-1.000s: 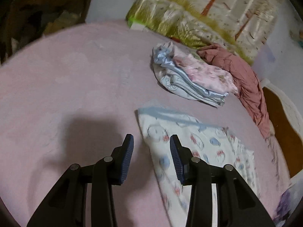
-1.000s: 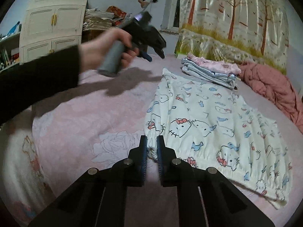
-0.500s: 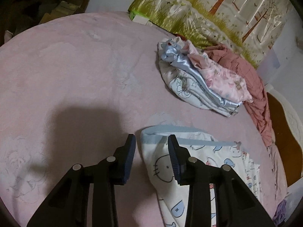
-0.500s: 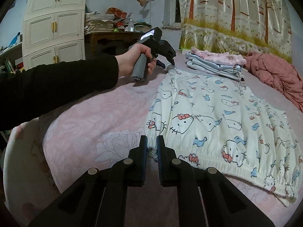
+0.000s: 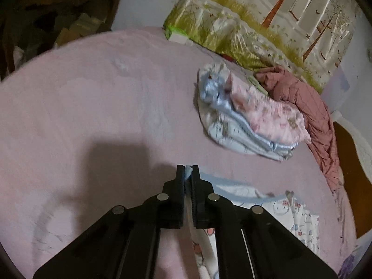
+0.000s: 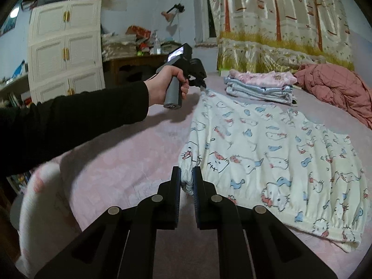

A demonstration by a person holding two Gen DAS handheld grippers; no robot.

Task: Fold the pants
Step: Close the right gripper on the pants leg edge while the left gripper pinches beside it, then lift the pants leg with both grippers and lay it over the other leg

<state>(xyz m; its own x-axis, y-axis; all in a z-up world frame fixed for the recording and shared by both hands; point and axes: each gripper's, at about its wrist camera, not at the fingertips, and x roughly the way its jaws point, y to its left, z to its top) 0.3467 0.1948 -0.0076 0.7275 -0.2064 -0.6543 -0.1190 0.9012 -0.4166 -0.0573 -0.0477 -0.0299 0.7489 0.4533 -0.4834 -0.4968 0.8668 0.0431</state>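
Both pinch one long edge of the pants on the bed: left hand-held gripper clenched at the far hem corner, right hand-held gripper at the near waistband.

Soft printed cloth pants on matt fleecy pink blanket

Pants lie on bed; folded stack behind them.

A pink bed fills the lower frame. A stack of folded clothes lies right of centre, a crumpled rust-red quilt at right. White cabinet upper left; tree-print curtain upper right.
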